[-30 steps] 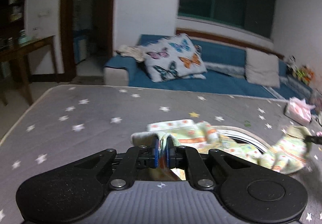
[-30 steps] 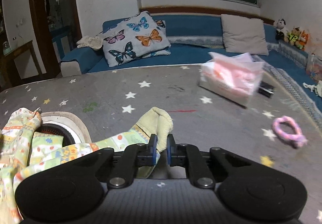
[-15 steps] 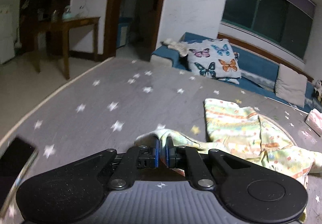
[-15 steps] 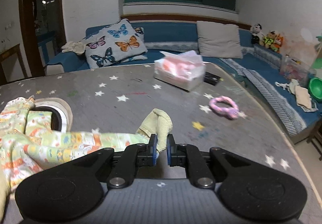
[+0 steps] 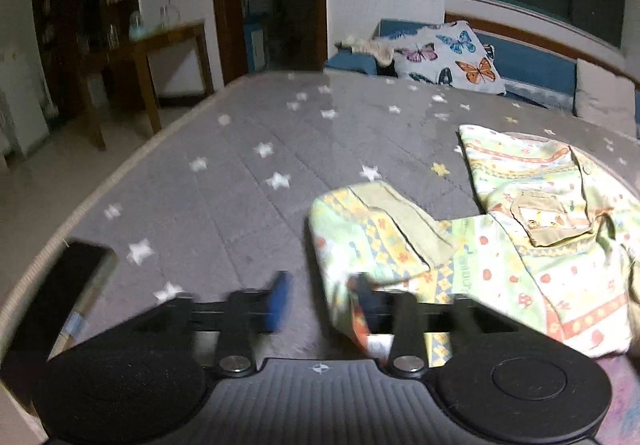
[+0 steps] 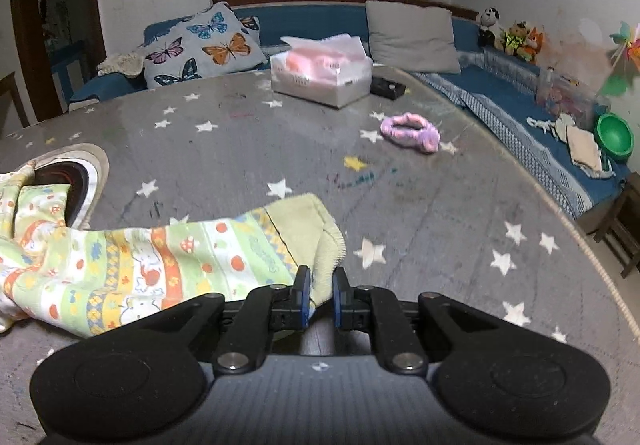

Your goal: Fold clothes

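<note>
A child's patterned green and yellow garment (image 5: 500,229) lies spread on the grey star-print mat (image 5: 224,173). My left gripper (image 5: 320,297) is open; its right finger touches the left sleeve cuff, which lies loose on the mat. My right gripper (image 6: 318,293) is shut on the other sleeve's green cuff (image 6: 320,229), held low over the mat. The rest of the garment (image 6: 80,265) trails off to the left in the right wrist view.
A dark phone (image 5: 56,309) lies at the mat's left edge. A tissue box (image 6: 320,77), a small black object (image 6: 387,87) and a pink scrunchie (image 6: 410,131) lie on the far mat. A blue sofa with a butterfly pillow (image 6: 204,45) stands behind.
My left gripper has opened and let go of the left sleeve, which now lies on the mat. My right gripper has pulled its sleeve further right and lower.
</note>
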Action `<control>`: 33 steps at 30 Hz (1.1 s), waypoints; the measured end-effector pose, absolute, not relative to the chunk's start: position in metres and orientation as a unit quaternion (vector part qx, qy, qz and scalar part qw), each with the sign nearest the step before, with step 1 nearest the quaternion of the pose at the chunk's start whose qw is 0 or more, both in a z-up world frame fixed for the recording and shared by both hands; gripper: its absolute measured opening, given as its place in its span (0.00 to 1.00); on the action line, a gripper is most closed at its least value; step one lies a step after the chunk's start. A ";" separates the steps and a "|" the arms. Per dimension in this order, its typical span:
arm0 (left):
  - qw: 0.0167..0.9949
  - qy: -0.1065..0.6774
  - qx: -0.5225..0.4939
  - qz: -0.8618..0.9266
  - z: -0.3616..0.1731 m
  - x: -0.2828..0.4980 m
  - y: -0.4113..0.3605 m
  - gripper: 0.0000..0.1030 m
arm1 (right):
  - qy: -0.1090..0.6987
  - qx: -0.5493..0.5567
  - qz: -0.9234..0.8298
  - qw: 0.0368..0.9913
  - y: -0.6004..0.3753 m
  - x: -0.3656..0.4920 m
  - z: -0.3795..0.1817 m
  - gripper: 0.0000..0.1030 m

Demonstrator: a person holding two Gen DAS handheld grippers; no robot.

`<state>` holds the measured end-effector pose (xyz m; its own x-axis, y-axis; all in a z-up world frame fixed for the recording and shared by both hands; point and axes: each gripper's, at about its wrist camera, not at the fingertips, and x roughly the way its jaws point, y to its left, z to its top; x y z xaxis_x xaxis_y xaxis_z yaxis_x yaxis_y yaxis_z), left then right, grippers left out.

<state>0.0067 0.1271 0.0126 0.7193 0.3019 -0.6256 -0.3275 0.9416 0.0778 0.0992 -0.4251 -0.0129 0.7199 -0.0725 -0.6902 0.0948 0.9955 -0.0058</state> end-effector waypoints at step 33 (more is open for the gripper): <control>0.938 0.290 -0.039 0.184 0.023 0.021 0.172 0.00 | 0.366 0.015 -0.067 0.928 -0.431 0.093 -0.013 0.45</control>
